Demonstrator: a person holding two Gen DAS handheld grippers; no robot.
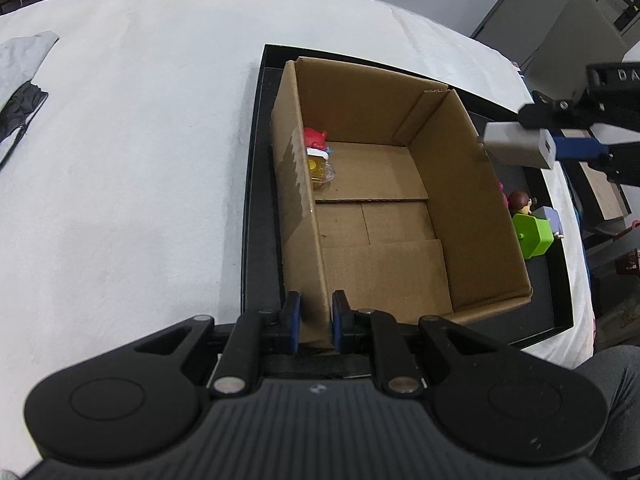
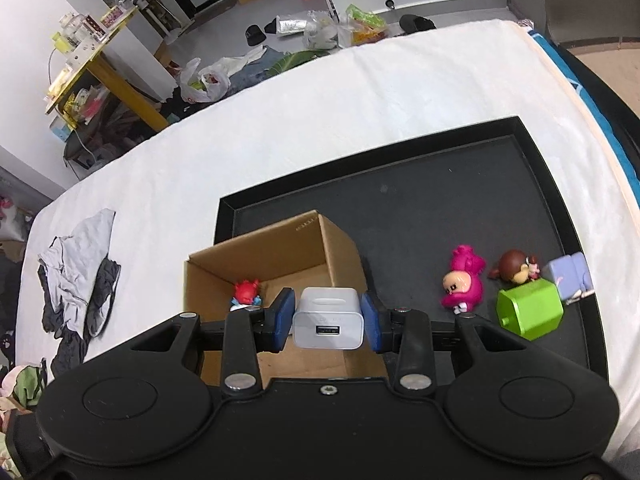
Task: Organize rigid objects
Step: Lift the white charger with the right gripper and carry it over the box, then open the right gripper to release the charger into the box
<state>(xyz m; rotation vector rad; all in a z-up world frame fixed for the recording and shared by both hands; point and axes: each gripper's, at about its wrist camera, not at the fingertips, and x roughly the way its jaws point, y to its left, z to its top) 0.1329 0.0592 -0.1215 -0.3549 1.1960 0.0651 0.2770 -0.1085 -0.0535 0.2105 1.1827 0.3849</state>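
Observation:
An open cardboard box (image 1: 384, 216) (image 2: 288, 252) stands in a black tray (image 1: 260, 208) (image 2: 440, 208). My left gripper (image 1: 316, 316) is shut on the box's near left wall. My right gripper (image 2: 329, 318) (image 1: 560, 148) is shut on a white USB charger (image 2: 329, 316) (image 1: 516, 146), held above the box's right wall. Inside the box, at the far left corner, lie a red figurine (image 1: 315, 138) (image 2: 247, 292) and a clear yellow toy (image 1: 320, 168). On the tray right of the box are a pink figurine (image 2: 464, 276), a brown-haired figurine (image 2: 516, 266) (image 1: 520, 200), a green block (image 2: 530, 312) (image 1: 534, 234) and a pale lilac block (image 2: 572, 272) (image 1: 550, 216).
The tray lies on a white cloth-covered surface (image 1: 140, 140) (image 2: 320, 112). Grey and black garments (image 2: 80, 272) (image 1: 20, 80) lie at its left end. Beyond the surface are bags and clutter on the floor (image 2: 208, 80) and a yellow-framed shelf (image 2: 92, 52).

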